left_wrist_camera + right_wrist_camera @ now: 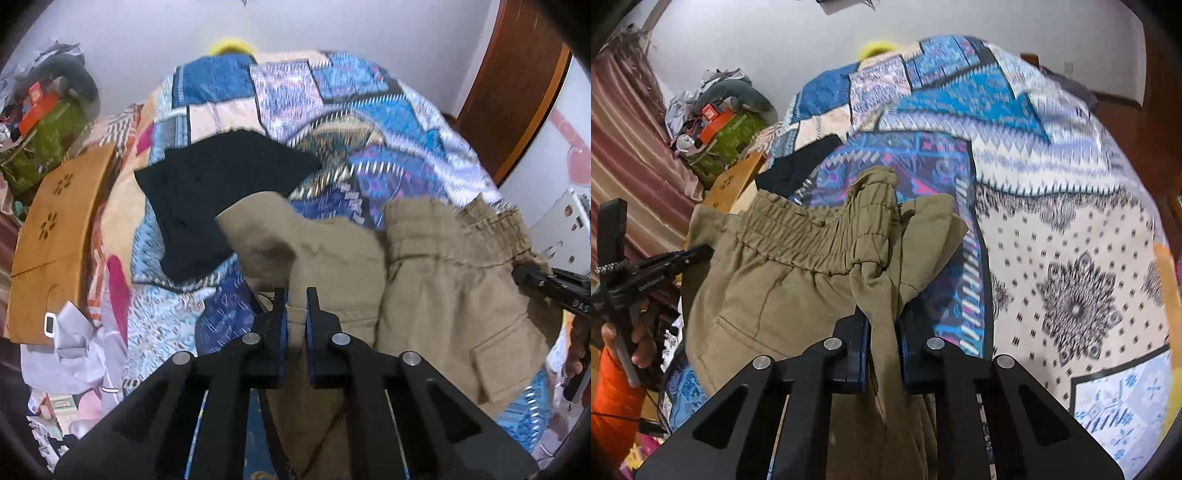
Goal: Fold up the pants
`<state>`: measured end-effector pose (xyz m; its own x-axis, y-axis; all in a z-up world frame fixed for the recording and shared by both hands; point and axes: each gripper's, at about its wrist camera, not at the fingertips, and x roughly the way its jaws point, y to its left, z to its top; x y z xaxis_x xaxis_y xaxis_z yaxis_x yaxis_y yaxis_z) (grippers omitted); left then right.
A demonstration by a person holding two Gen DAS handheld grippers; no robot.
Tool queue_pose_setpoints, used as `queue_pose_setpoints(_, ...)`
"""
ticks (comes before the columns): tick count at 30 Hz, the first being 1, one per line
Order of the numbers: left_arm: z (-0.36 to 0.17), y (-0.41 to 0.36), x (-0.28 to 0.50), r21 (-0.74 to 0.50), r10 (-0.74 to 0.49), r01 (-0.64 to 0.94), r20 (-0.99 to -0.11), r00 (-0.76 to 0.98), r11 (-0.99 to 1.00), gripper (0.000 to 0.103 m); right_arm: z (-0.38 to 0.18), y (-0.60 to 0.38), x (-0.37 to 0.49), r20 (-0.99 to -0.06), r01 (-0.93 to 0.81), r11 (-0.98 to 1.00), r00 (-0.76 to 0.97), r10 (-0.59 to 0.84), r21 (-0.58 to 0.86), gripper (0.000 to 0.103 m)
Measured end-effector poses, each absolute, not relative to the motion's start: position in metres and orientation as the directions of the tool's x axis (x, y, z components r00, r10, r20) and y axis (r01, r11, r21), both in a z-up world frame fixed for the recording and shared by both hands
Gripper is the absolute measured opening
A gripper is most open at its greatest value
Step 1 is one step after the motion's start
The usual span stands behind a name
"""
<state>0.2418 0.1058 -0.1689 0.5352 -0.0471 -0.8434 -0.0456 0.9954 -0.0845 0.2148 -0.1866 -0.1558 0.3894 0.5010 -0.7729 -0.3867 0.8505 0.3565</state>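
The pants (436,280) hang bunched just above the bed (369,122), over its near part. The left hand-held gripper (295,295) is clamped on their cloth at one end, the right hand-held gripper (882,317) on the gathered waistband at the other. Beyond the pants, further up the bed and to their left, a dark garment (214,184) lies flat on the quilt. Left of the pants, beside the bed's edge, stands a wooden board (51,236). Behind that board, against the wall, sits a pile of bags and boxes (44,122).
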Motion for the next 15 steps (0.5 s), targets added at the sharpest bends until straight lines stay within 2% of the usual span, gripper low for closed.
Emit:
queue_pose_setpoints(7, -0.123, 0.114, 0.237, -0.067, -0.019, -0.053, -0.782, 0.623, 0.996, 0.006, -0.114, -0.162, 0.22, -0.728, -0.461, 0.839, 0.464, 0.505, 0.288, 0.01)
queue_pose_setpoints(15, -0.081, 0.146, 0.244, -0.016, 0.068, -0.115, -0.717, 0.693, 0.993, 0.006, -0.078, -0.122, 0.251, -0.661, -0.52, 0.815, 0.521, 0.54, 0.256, 0.01)
